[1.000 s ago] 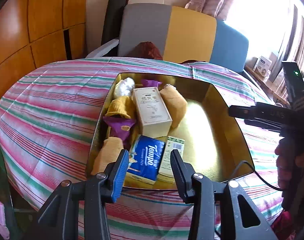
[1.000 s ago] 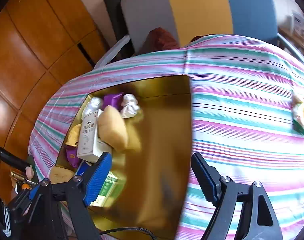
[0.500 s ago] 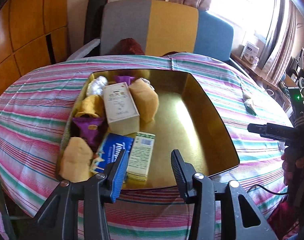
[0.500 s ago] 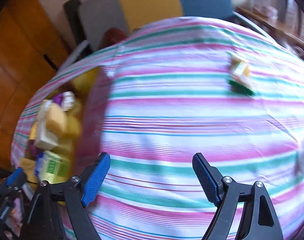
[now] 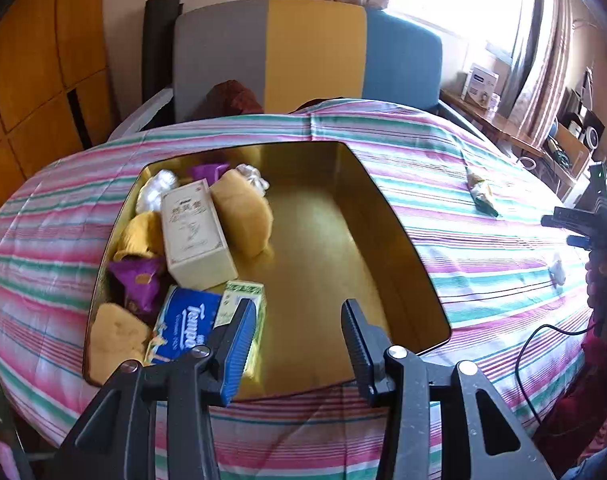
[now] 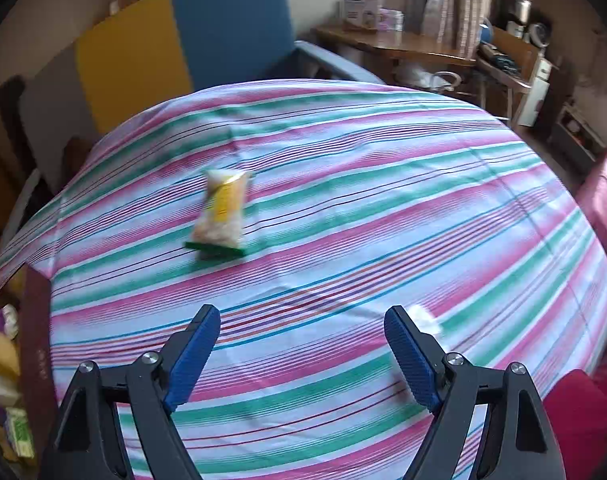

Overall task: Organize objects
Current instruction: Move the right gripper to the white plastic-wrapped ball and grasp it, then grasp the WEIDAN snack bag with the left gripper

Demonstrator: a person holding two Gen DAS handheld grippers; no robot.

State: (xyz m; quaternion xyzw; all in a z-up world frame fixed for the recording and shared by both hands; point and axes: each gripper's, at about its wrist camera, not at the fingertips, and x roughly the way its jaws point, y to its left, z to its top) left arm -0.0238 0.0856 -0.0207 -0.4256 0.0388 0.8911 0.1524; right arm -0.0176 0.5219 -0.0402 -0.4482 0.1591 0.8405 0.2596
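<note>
While both grippers gape empty, the left gripper [image 5: 297, 336] hangs over the gold tray's [image 5: 399, 248] near edge, and the right gripper [image 6: 301, 346] hangs near the snack packet [image 6: 221, 212].

A table under a striped cloth [image 6: 343, 184] holds a gold tray [image 5: 399, 248], a snack packet [image 6: 221, 212] and a small white wrapped item [image 6: 425, 316].

We see our right gripper [image 6: 301, 330], jaws apart and empty, above the striped tablecloth [image 6: 383, 184], a yellow-and-green snack packet [image 6: 221, 212] lying ahead, a small white wad [image 6: 425, 316] just beside its right finger.
</note>
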